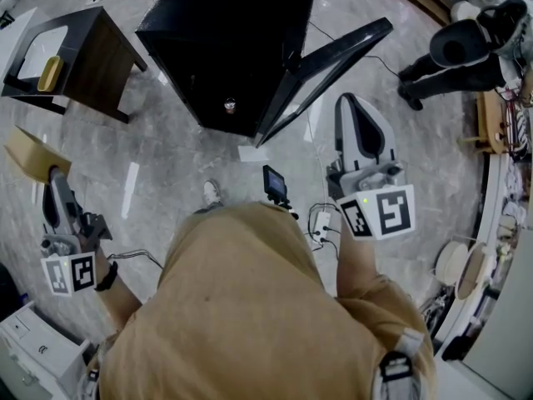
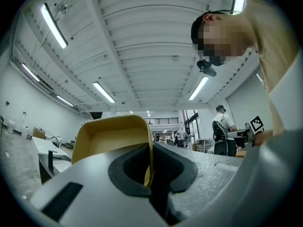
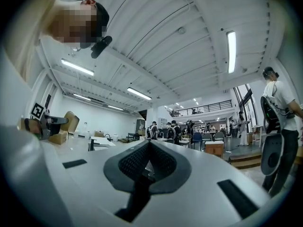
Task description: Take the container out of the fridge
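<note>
A tan open container (image 1: 33, 155) is raised at the far left of the head view, its thin wall pinched by my left gripper (image 1: 52, 177). The left gripper view has the container (image 2: 111, 136) tilted up in front of the shut jaws of the left gripper (image 2: 150, 167), with its rim between the pads. My right gripper (image 1: 354, 105) is held up at the right, shut with nothing in it. The right gripper (image 3: 149, 148) points toward the ceiling. The black fridge (image 1: 233, 40) stands ahead on the floor with its door (image 1: 333, 69) swung open to the right.
A dark side table (image 1: 92, 52) with a white tray and a yellow item (image 1: 50, 73) stands at the upper left. A person in black (image 1: 466, 52) sits at the upper right. A power strip (image 1: 322, 223) and cables lie on the floor. A white box (image 1: 33, 348) is at the lower left.
</note>
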Demonstrator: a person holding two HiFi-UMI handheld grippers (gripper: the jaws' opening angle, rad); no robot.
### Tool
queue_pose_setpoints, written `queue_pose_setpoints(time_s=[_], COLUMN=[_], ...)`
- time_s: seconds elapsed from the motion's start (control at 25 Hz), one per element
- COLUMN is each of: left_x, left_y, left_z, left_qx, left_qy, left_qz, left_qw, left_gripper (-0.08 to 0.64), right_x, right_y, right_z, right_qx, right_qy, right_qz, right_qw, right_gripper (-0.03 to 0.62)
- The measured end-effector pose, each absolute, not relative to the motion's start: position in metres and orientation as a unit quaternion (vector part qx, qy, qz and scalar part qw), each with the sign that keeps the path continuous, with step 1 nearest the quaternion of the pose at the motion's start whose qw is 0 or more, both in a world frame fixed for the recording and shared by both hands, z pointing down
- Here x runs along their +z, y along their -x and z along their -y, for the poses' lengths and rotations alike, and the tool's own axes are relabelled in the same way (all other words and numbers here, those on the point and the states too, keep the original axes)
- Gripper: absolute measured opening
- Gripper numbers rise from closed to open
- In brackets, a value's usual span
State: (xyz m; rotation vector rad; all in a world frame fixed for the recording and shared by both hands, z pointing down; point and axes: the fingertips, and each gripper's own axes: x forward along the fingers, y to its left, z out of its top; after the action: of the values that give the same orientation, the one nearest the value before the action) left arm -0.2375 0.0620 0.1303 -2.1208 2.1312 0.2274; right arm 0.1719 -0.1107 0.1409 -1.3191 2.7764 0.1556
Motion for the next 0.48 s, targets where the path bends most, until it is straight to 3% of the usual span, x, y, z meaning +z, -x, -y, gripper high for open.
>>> queue_pose_setpoints(time_s=[0.48], left_x=[0.131], left_y=[0.247], left_z=[-0.056], left_qx=[0.087], left_qy=[0.704], left_qz=[-0.702], left_qw=[0.064], left_gripper=[0.012], right_x=[0.131], right_y=[-0.164], right_z=[0.112], right_qx=[0.063], right_qy=[0.434], right_qz=[-0.898], right_qw=[0.029], right_gripper=[0.000])
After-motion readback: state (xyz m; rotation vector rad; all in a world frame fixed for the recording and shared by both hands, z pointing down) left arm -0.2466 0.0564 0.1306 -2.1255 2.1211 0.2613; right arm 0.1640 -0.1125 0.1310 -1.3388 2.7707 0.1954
